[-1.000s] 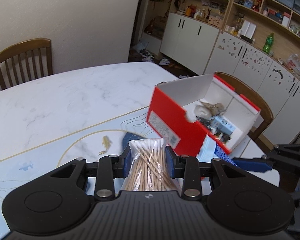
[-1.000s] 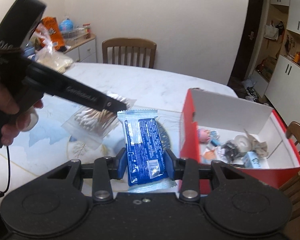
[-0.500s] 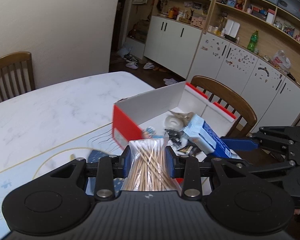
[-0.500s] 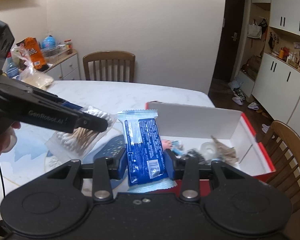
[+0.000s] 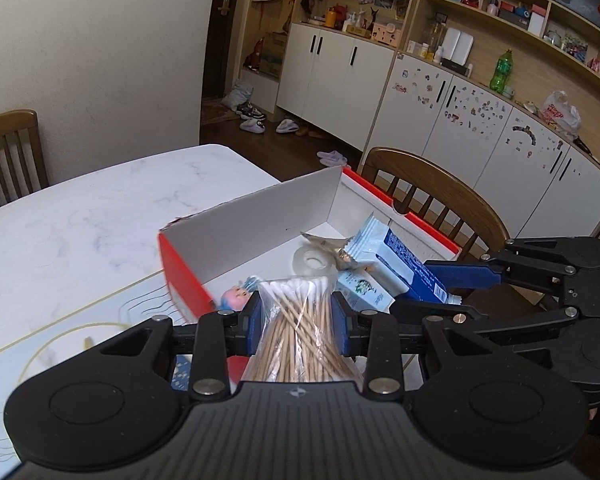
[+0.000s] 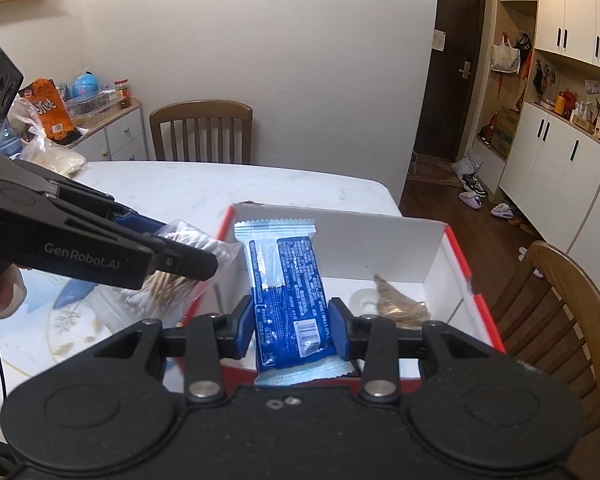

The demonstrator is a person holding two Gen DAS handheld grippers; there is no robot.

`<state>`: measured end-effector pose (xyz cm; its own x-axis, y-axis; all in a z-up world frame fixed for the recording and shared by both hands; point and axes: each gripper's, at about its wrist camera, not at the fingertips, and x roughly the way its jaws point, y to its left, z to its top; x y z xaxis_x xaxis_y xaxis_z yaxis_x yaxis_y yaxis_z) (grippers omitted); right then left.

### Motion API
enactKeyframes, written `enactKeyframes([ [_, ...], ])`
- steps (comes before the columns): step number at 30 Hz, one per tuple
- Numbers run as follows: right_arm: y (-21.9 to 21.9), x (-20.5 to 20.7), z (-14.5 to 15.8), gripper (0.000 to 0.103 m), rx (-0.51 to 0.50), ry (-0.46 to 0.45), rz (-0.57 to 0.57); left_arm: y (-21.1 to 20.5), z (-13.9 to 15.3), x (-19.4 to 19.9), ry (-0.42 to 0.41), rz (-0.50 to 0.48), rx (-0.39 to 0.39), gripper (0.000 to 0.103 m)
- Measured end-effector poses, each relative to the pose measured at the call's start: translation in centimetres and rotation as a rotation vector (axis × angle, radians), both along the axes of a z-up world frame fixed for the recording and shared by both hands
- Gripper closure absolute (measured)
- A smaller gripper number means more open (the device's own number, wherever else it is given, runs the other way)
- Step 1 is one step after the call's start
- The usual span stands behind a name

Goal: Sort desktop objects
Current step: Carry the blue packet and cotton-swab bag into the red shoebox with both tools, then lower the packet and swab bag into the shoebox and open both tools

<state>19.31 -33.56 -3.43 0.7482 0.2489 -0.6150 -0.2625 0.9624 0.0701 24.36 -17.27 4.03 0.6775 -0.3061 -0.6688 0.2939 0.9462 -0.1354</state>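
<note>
From the left wrist, we see our left gripper (image 5: 296, 316) pinching the bag of cotton swabs (image 5: 300, 332), the red box (image 5: 260, 232) just ahead. From the right wrist, our right gripper (image 6: 292, 328) clamps the blue packet (image 6: 286, 292) upright over that box (image 6: 452, 240).

Wooden chair (image 6: 202, 130) by wall, white cabinets (image 5: 332, 68), green bottle (image 5: 501, 71)
</note>
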Motion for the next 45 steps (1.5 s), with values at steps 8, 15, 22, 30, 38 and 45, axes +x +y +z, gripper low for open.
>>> enactKeyframes([
  [8,-3.0,2.1,-1.4,0.065,0.001,0.026,0.006,-2.5,-1.0,2.9,0.033,0.005,0.003,0.069],
  [15,-4.3,4.1,-2.8,0.065,0.008,0.066,0.016,-3.6,-2.6,5.7,0.07,0.026,0.035,0.069],
  [22,-4.8,6.1,-4.4,0.065,0.014,0.113,0.03,-3.7,-4.7,7.7,0.115,0.06,0.048,0.069],
  [30,-4.8,8.1,-6.4,0.065,0.007,0.187,0.052,-4.2,-6.8,8.9,0.156,0.079,0.079,0.07],
  [38,-4.0,9.4,-8.4,0.065,-0.044,0.3,0.091,-4.7,-8.4,9.9,0.202,0.072,0.119,0.07],
  [45,-3.9,9.8,-9.6,0.065,-0.074,0.341,0.087,-5.3,-9.4,10.5,0.236,0.057,0.142,0.07],
])
